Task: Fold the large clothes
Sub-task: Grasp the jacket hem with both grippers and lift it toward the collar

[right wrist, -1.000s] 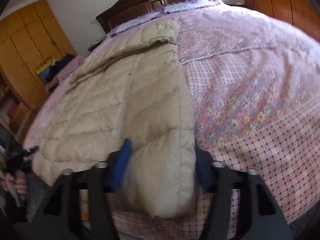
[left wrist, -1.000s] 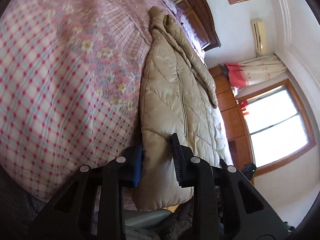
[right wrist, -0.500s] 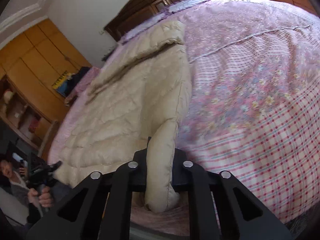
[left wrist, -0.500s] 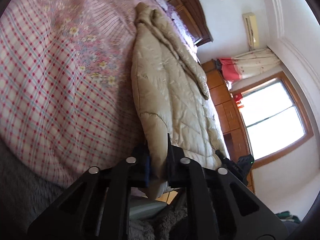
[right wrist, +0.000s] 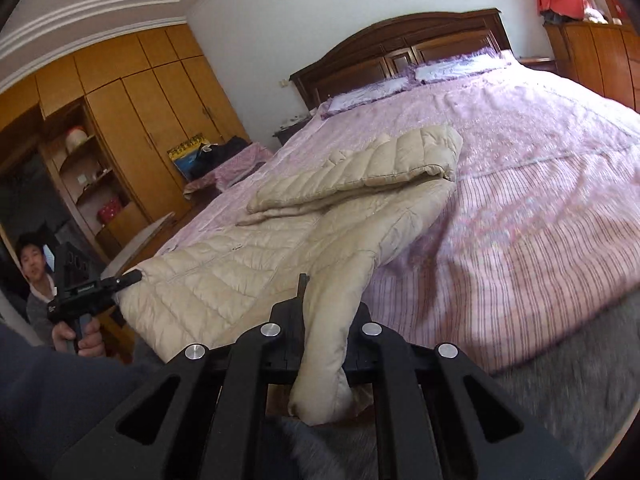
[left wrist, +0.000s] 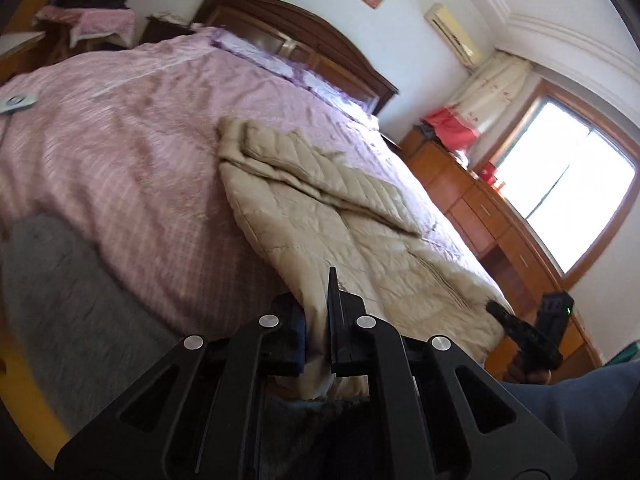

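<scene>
A beige quilted down jacket [left wrist: 344, 216] lies lengthwise on the pink bed, its hood folded over at the far end; it also shows in the right wrist view [right wrist: 280, 240]. My left gripper [left wrist: 318, 320] is shut on the jacket's bottom hem corner, lifted off the bed. My right gripper [right wrist: 326, 316] is shut on the other bottom corner, and the puffy fabric hangs down between its fingers. Each gripper appears in the other's view, the right one [left wrist: 520, 332] and the left one [right wrist: 92, 292].
The pink bedspread [right wrist: 520, 184] covers the bed, with a dark wooden headboard [right wrist: 400, 48] and pillows behind. A grey fuzzy blanket [left wrist: 60, 300] lies at the near edge. Wooden wardrobes [right wrist: 132, 112] stand left, drawers and a window [left wrist: 560, 200] right.
Both grippers closed on the jacket's bottom corners and lifted them. Both cameras have tilted up to a flatter view along the bed.
</scene>
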The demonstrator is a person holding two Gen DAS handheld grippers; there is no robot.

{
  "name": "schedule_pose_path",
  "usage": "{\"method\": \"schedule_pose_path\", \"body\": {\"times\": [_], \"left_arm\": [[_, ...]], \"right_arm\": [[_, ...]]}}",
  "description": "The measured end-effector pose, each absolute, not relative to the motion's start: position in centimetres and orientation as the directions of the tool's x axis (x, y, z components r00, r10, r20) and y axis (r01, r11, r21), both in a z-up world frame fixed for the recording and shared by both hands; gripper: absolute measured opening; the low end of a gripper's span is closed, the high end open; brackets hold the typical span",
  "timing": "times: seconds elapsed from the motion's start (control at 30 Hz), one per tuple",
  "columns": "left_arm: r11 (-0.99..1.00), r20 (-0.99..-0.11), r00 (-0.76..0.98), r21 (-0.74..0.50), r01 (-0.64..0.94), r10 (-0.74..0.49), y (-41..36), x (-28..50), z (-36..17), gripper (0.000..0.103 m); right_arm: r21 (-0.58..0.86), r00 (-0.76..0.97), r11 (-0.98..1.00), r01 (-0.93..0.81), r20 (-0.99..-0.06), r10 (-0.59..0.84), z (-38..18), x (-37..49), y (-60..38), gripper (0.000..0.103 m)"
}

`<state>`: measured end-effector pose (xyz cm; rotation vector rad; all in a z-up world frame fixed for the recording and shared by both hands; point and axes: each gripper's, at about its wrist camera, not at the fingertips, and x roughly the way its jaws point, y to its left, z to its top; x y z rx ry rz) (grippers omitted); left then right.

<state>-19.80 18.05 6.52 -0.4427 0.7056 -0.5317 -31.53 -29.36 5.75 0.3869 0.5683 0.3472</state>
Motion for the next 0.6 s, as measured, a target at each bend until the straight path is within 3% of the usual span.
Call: {"method": "schedule_pose_path", "body": {"times": [0.13, 0.27, 0.43, 0.6], "left_arm": [[0.746, -0.41, 0.682, -0.59, 0.309, -0.606, 19.5, -21.4, 5.3, 0.008], [0.787, -0.41, 0.714, -0.525, 0.323, -0.567, 18.4, -20.7, 5.2, 0.008], [0.742, -0.375, 0.693, -0.574, 0.347, -0.615, 18.3, -20.6, 5.2, 0.008], [0.755, -0.357, 0.714, -0.544, 0.366, -0.603, 17.7, -20.2, 6.1, 0.008]], "right_arm": [[0.464, 0.79, 0.868, -0.175, -0.461, 0.405, 6.2, -33.1, -29.8, 0.01], [0.457, 0.82, 0.869, -0.189, -0.414, 0.396, 6.5, -32.6, -29.6, 0.01], [0.438, 0.844, 0.868, -0.235, -0.35, 0.405, 7.8, -31.4, -29.1, 0.01], [0.415, 0.86, 0.872, -0.261, -0.31, 0.405, 8.7, -30.1, -28.9, 0.011]]}}
